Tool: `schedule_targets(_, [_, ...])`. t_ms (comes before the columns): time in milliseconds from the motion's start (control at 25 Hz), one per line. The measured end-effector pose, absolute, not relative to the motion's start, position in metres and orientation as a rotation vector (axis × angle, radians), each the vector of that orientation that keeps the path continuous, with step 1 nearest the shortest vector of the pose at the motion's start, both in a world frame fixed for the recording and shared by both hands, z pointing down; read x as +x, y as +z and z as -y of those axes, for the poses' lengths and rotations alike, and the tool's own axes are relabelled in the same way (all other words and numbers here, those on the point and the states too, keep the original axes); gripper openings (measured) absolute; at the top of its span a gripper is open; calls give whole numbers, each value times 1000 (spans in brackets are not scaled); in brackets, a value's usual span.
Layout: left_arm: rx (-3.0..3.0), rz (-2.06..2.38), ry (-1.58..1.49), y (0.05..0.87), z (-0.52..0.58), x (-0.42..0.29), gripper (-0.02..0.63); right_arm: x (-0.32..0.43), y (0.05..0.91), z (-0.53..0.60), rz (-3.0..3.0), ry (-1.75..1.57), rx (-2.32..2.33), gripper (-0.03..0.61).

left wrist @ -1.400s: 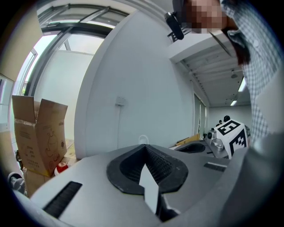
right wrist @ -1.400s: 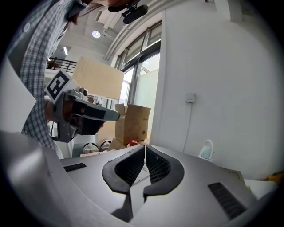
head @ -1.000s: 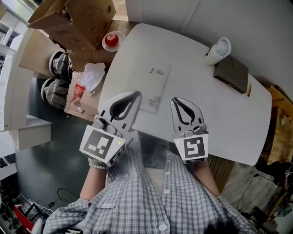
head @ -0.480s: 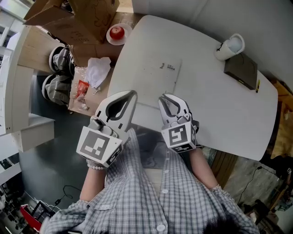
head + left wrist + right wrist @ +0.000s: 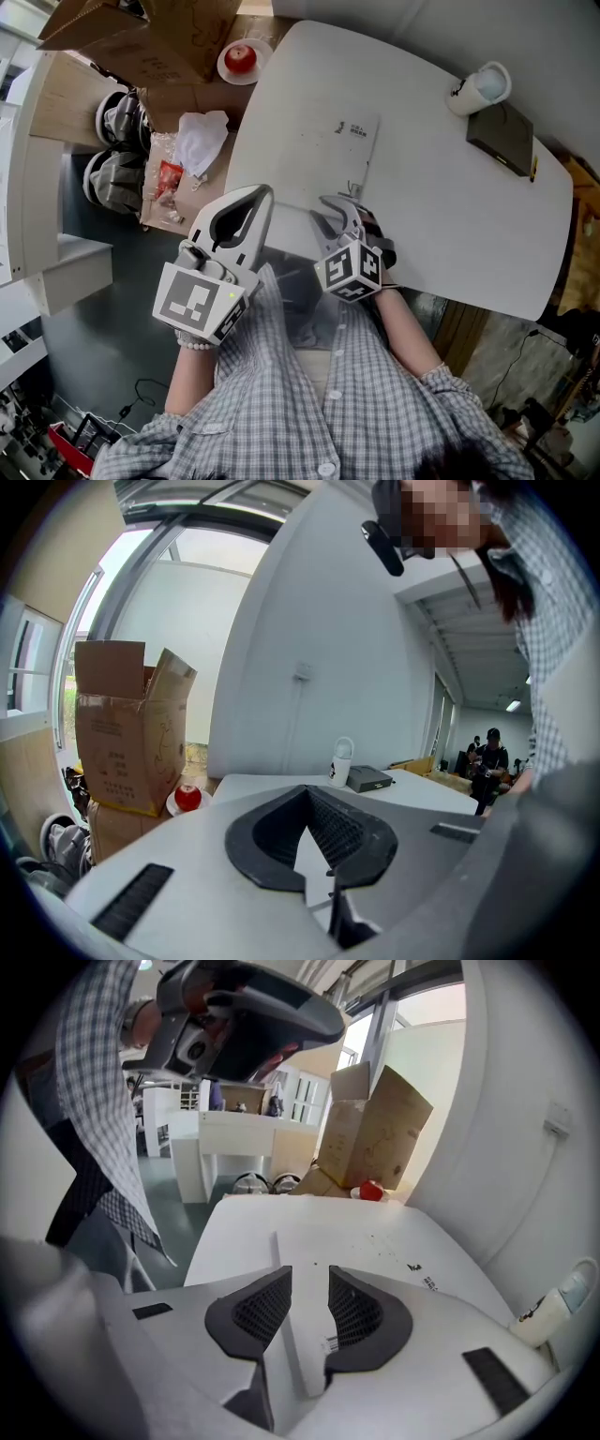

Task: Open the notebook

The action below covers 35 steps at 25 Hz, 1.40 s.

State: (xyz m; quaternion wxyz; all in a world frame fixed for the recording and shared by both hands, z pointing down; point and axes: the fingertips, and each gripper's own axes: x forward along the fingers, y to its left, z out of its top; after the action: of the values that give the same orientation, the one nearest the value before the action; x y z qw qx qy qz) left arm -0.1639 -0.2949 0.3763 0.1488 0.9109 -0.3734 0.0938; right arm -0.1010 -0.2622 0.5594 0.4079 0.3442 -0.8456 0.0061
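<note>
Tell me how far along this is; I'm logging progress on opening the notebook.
Done: nothing yet; the notebook lies closed on the table. In hand: the right claw, open, lines up with its near edge. The left claw is shut, empty. Left: grip the cover and lift it.

Head view: overhead, steeply down, whole tabletop in frame. Left gripper view: low, near level, looking across it toward cardboard box and mug. Right gripper view: close, tilted down onto notebook. All three share tabletop, box, mug.
</note>
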Motion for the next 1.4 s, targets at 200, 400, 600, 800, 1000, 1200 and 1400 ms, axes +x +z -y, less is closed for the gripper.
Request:
schedule_targets(200, [2610, 1065, 273, 381, 296, -170, 6, -106, 585, 256, 2057, -22, 785, 106])
schedule_targets(400, [2602, 1068, 269, 384, 297, -174, 6, -104, 599, 253, 1991, -84, 750, 106])
schedule_targets(600, [2561, 1076, 277, 396, 296, -181, 6, -102, 599, 258, 2000, -69, 804, 104])
schedule_targets(800, [2501, 1077, 328, 420, 297, -188, 6, -101, 598, 258, 2053, 29, 829, 97])
schedule_targets(1000, [2447, 1057, 333, 444, 297, -190, 6, -98, 593, 258, 2124, 235, 912, 84])
schedule_targets(1200, [2341, 992, 383, 480, 295, -188, 6, -96, 585, 258, 2154, 317, 1023, 61])
schedule_targets(1400, [2163, 900, 320, 519, 289, -189, 11, -95, 584, 257, 2153, 333, 1053, 54])
